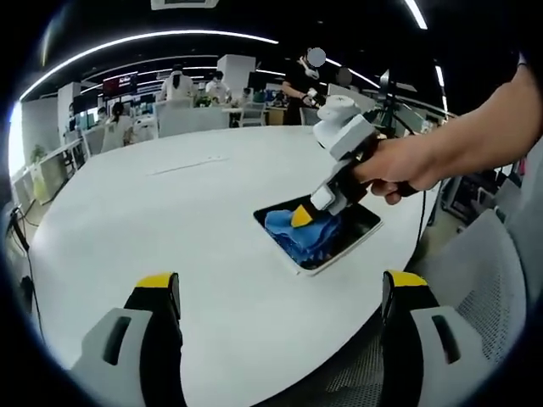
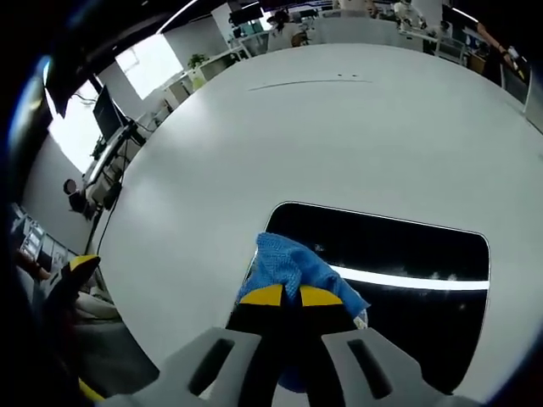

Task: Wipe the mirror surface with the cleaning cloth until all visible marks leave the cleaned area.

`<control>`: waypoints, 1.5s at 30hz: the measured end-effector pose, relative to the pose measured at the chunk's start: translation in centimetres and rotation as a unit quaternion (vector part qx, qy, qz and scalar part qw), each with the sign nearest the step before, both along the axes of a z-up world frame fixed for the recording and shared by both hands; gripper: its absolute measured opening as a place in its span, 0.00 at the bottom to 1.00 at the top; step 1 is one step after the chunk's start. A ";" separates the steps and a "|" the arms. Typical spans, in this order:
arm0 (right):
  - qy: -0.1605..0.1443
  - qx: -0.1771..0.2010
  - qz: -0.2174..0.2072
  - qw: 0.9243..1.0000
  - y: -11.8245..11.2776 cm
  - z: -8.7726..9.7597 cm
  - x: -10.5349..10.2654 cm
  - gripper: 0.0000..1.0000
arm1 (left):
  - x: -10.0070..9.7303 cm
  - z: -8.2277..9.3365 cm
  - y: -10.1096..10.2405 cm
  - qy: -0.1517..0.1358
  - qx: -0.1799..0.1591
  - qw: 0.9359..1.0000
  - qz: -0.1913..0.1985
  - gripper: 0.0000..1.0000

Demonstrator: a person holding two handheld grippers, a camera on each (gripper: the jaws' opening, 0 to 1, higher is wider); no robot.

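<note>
One mirror (image 2: 399,254) lies flat on the white tabletop (image 1: 170,237) near its edge, and one blue cleaning cloth (image 2: 293,267) sits bunched on the mirror's end. The right gripper (image 2: 284,296), held in a person's hand (image 1: 399,170) with the forearm reaching in from the side, angles down onto the mirror; its yellow-tipped fingers (image 2: 263,295) are pinched together on the cloth. The left gripper (image 1: 284,292) hovers over the tabletop short of the mirror, fingers (image 1: 157,284) spread wide, holding nothing.
</note>
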State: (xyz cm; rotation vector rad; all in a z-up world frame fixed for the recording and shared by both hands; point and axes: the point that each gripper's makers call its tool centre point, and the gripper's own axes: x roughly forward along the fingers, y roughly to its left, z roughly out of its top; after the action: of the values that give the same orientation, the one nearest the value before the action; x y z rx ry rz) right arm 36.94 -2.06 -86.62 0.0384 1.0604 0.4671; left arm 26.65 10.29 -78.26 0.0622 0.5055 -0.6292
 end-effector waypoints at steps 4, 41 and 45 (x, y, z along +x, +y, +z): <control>0.000 0.001 -0.003 1.000 -0.9 0.0 0.1 0.00 | -0.2 0.2 -0.5 0.004 -0.007 1.000 -0.008 0.99; -0.004 -0.025 -0.040 0.999 -11.9 0.0 -0.2 0.00 | -0.7 1.5 -1.9 0.007 -0.039 0.999 -0.028 0.99; -0.006 -0.029 -0.044 0.999 -12.6 0.0 -0.2 0.00 | -0.7 1.8 -1.9 0.002 -0.041 0.999 -0.029 0.99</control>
State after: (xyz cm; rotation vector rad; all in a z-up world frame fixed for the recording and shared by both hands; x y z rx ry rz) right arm 36.76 -14.66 -86.60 0.0300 1.0567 0.3569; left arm 25.97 8.36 -76.43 -0.0023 0.4824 -0.7064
